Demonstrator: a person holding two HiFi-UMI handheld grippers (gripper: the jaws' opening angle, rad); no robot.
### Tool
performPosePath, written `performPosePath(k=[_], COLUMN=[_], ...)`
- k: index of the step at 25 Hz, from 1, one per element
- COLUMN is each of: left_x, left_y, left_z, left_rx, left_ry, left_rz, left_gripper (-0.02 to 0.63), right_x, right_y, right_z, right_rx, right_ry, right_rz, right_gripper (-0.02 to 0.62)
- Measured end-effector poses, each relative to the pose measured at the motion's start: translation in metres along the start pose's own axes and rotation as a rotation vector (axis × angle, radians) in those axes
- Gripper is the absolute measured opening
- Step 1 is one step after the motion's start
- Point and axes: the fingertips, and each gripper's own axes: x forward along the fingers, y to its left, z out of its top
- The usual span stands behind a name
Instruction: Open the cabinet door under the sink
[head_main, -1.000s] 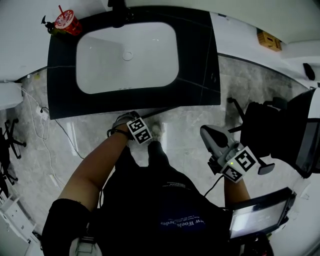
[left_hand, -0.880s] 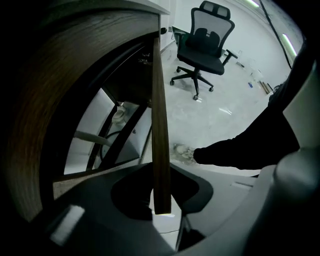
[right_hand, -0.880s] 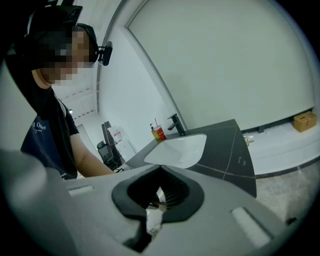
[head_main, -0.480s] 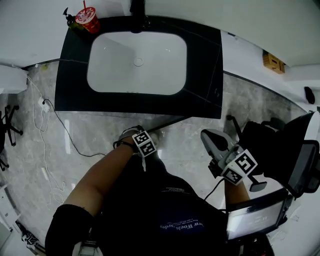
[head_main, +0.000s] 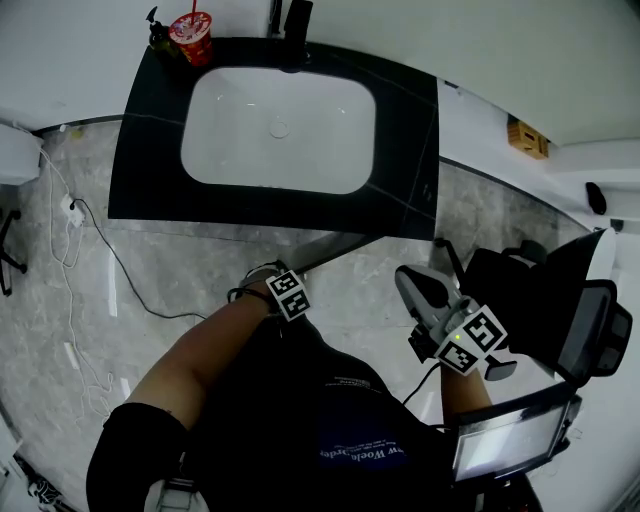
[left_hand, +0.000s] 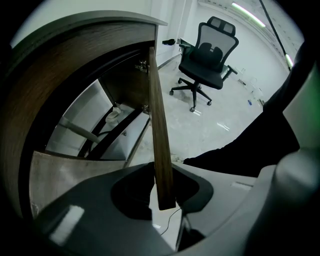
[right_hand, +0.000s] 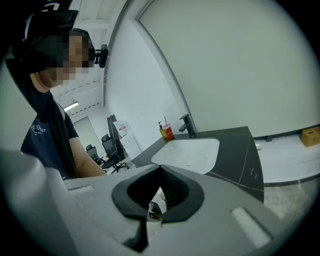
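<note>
Left gripper pinching cabinet door edge, pipes inside

We find the cabinet door standing out from the cabinet front, edge-on in the left gripper view, and it splits the approach into two lanes. On the hinge side, the cabinet opening admits entry, but pipes and hoses cross the interior at a slant and narrow the passage. On the outer side, the floor lies bare. The countertop closes off any approach from above (only the door's edge shows beyond its front rim). An office chair crowds the right flank. A cable trails across the floor at left, well apart from the door.
</note>
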Motion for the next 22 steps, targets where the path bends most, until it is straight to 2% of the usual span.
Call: performPosePath(k=[6,11,17,22], left_x=[0.001,0.003,0.005,0.007], left_y=[-0.010,-0.012,-0.021,-0.025], left_z=[0.000,0.001,0.002,0.002], left_rx=[0.006,0.008,-0.025,-0.140], left_ry=[-0.014,-0.004,0.052,0.092], left_rz=[-0.030,-0.030,-0.017,0.013], left_gripper=[0.077,0.080,0.080,0.067], right_x=[-0.037,-0.060,-0.074,-0.090], right_y=[0.003,-0.007,-0.034,-0.066], right_z=[0.003,0.004,0.001,0.005], right_rx=[0.016,0.017,0.014,0.001], right_ry=[-0.029,-0.059,-0.079,-0.068], right_rz=[-0.102,-0.138,-0.082,-0.006], right_gripper=[0.000,0.001,0.000,0.000])
